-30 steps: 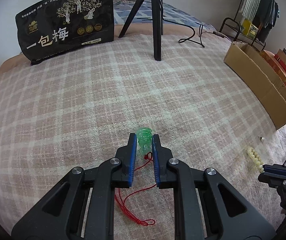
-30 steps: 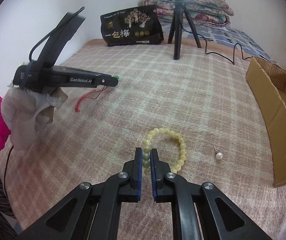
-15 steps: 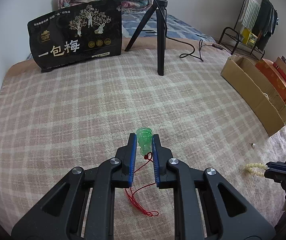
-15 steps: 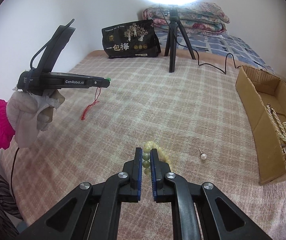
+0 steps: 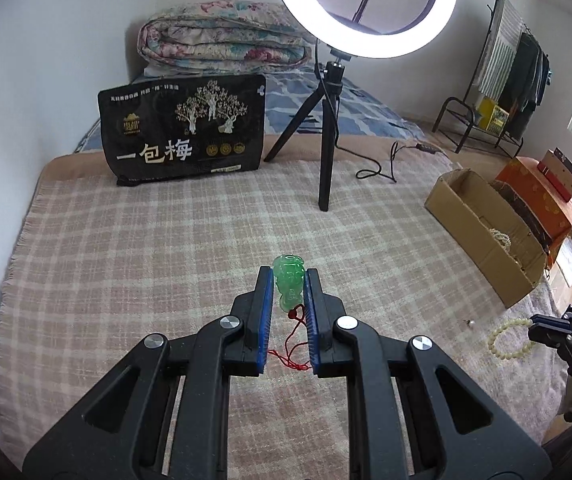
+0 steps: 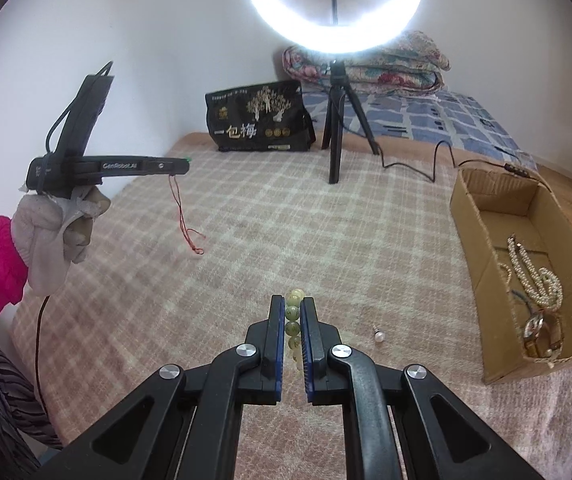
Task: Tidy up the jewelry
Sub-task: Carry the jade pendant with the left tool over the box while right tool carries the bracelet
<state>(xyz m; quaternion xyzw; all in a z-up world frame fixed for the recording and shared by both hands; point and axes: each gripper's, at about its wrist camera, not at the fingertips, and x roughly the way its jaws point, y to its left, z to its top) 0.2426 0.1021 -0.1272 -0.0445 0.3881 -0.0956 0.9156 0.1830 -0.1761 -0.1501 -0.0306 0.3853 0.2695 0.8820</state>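
My left gripper [image 5: 289, 280] is shut on a green jade pendant [image 5: 289, 285] and holds it above the plaid blanket; its red cord [image 5: 292, 350] hangs below. In the right wrist view the left gripper [image 6: 183, 165] is raised at the left with the cord [image 6: 183, 220] dangling. My right gripper [image 6: 294, 310] is shut on a pale yellow-green bead bracelet [image 6: 294, 322], lifted off the blanket. The bracelet also shows in the left wrist view [image 5: 510, 338] at the right gripper [image 5: 536, 330]. A small pearl earring [image 6: 378, 336] lies on the blanket right of it.
An open cardboard box [image 6: 482, 248] at the right holds pearl necklaces [image 6: 534, 276] and a watch [image 6: 542, 330]. A ring light on a tripod [image 6: 336, 120], its cable [image 6: 418, 170], a black bag [image 6: 259, 122] and a folded quilt [image 6: 386, 68] stand behind.
Both grippers have risen from the blanket with their loads. The pendant's cord now hangs free and the bracelet has left the surface. The views tilted up toward the ring light.
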